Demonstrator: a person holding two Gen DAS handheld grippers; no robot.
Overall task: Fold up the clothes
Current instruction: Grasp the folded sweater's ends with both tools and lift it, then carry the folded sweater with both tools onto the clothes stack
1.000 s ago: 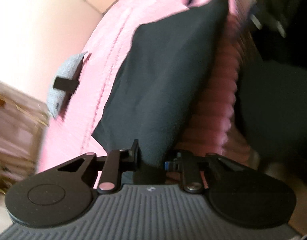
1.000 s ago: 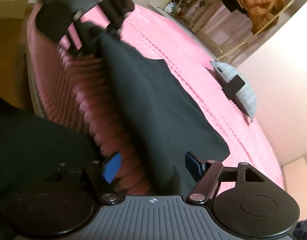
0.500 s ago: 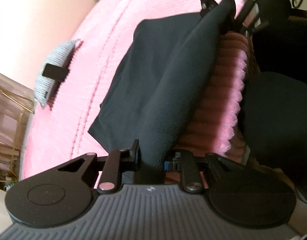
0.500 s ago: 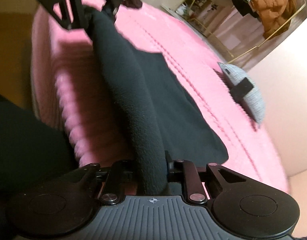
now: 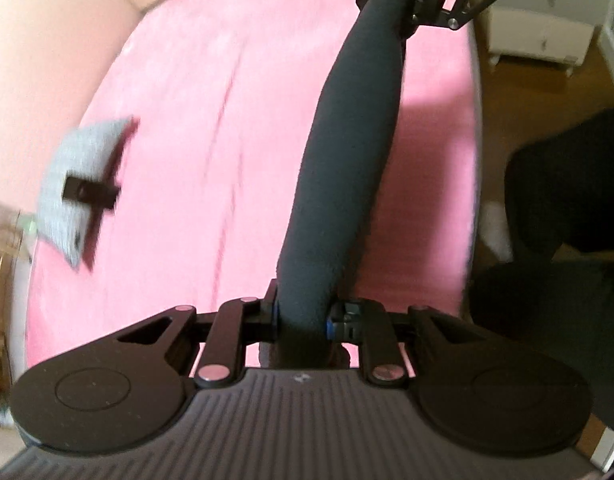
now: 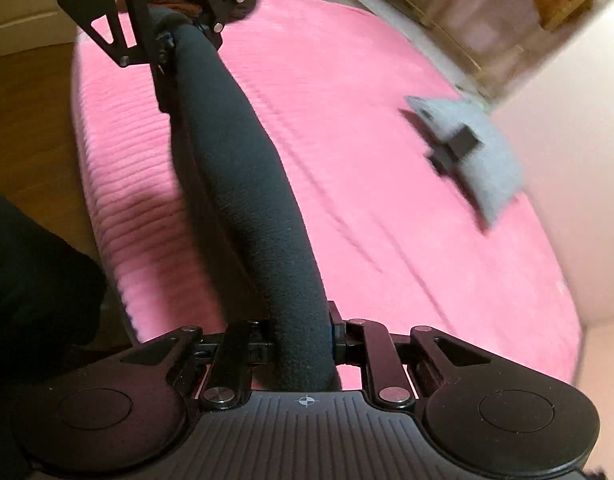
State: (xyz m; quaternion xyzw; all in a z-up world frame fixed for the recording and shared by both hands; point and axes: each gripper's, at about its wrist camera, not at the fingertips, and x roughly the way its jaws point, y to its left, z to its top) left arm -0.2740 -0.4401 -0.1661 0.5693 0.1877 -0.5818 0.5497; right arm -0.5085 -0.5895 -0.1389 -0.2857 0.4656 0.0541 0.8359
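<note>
Left-wrist view: dark garment (image 5: 347, 168) strung taut as a bunched band from 6 to 12 o'clock, lifted above pink bed (image 5: 211, 128). Clamped at one end by left gripper (image 5: 301, 320), at the other by right gripper (image 6: 301, 344). Soft, light, fleecy, likely to sag and twist; best held at the edge ends, as now. Grey folded piece (image 5: 81, 184) at 9 o'clock. No containers visible.

A pink bedspread (image 5: 211, 128); a blurred grey cushion (image 6: 479, 156), possibly, lies on it near the wall (image 5: 39, 40).
</note>
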